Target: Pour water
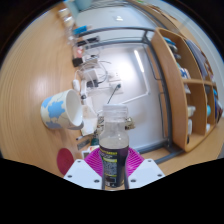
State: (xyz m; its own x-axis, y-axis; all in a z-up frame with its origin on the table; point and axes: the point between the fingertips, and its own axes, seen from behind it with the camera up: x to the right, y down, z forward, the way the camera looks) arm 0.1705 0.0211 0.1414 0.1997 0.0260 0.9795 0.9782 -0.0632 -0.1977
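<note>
Between our fingers we hold a bottle point(113, 148). It stands upright, its cap up, a dark label around its lower body and a clear upper part with a paler band. We see the magenta pads point(95, 160) pressed against it at either side, so the gripper point(113, 172) is clenched on the bottle.

Just ahead of the bottle and a little to the left, we see a white cup point(89, 118) on the wooden table point(30, 100). Left of that cup sits a pale blue and white vessel point(58, 108), wider, with its opening turned toward us. Near the left finger, low on the table, lies a small dark red round thing point(64, 156); we cannot tell what it is.

Farther ahead, beyond the cup, we see some clear glassware point(92, 68) standing along the table's edge; its exact shapes are too small to make out. Beyond the bottle, a pale grey floor point(135, 75) stretches away from us. To the right of the fingers a wooden shelf unit point(178, 85) runs along the floor, with open compartments holding assorted items that we cannot identify.
</note>
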